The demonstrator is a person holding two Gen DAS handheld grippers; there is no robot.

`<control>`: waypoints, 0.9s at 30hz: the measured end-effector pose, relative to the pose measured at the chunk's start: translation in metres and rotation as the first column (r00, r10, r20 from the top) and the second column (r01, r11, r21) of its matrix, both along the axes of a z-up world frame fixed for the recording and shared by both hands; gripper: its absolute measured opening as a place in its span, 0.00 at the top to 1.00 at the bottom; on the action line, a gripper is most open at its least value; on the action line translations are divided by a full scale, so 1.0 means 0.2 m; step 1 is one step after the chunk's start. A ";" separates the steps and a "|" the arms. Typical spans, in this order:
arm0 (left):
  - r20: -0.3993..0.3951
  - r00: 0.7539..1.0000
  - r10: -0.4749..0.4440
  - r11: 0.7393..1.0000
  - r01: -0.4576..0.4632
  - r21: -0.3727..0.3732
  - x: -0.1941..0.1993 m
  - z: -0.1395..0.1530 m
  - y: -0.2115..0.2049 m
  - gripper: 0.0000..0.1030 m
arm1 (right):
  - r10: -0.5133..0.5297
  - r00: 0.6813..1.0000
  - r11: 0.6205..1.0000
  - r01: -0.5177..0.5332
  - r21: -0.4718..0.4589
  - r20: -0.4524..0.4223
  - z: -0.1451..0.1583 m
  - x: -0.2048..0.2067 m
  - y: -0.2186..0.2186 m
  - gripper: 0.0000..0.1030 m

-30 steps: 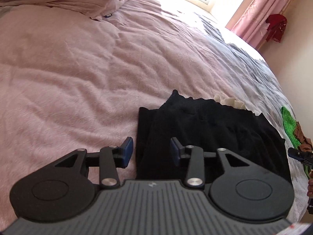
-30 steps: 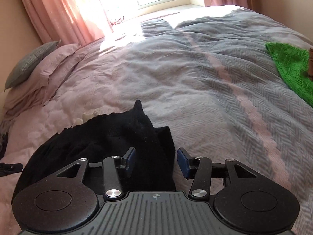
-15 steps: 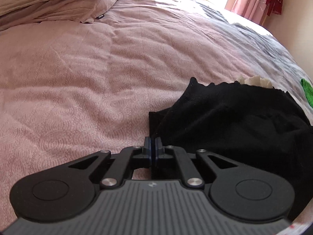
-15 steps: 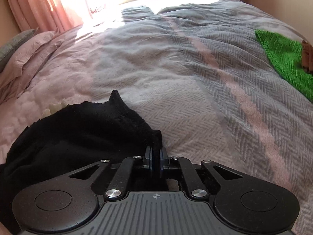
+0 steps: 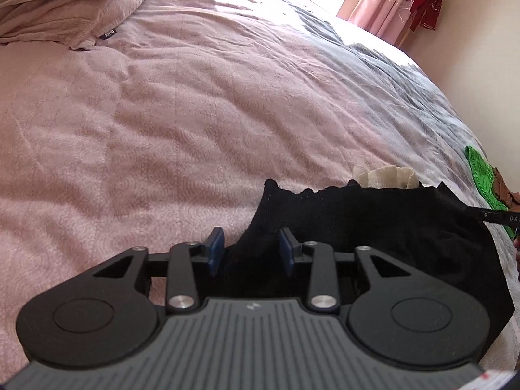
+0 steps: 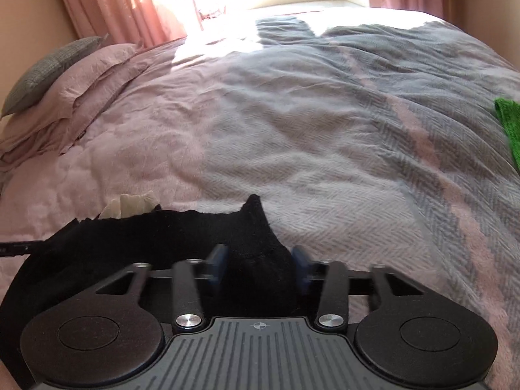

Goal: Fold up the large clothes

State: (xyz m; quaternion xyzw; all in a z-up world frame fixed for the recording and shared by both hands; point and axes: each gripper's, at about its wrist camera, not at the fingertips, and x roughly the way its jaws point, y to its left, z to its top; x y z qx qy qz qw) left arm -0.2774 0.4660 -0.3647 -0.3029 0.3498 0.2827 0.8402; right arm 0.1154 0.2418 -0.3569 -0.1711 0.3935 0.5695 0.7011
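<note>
A black garment (image 5: 373, 227) lies folded on the bed, with a cream frilled edge (image 5: 386, 175) poking out at its far side. My left gripper (image 5: 252, 248) stands open over the garment's left corner, black cloth lying loose between its blue pads. In the right wrist view the same black garment (image 6: 146, 240) stretches to the left, its right corner peaking up. My right gripper (image 6: 258, 268) is open around that corner, pads apart from the cloth. The cream edge (image 6: 130, 206) shows beyond the garment there too.
The bed has a pink quilt (image 5: 162, 113) and a grey herringbone blanket (image 6: 373, 162). Pillows (image 6: 74, 84) lie at the head end. A green knit item (image 5: 481, 172) sits at the right bed edge. Pink curtains (image 6: 120, 3) and a window are beyond.
Both grippers were shut on the garment's near corners half a second ago; now both have opened and the corners lie folded over, further across the bed.
</note>
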 end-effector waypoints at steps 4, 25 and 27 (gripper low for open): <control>0.004 0.999 0.034 0.992 -0.034 0.119 -0.03 -0.02 -0.02 0.99 | -0.082 0.996 0.994 0.080 0.069 0.020 -0.01 0.04 -0.06 0.97; -0.080 0.997 0.004 0.959 0.019 0.283 0.08 0.23 -0.44 0.77 | 0.276 0.941 0.960 -0.281 -0.004 0.197 0.12 -0.69 -0.04 0.58; -0.118 0.989 -0.086 0.944 0.119 0.309 0.16 0.15 -0.56 0.74 | 0.351 0.902 0.936 -0.341 -0.083 0.252 -0.01 -0.75 -0.03 0.58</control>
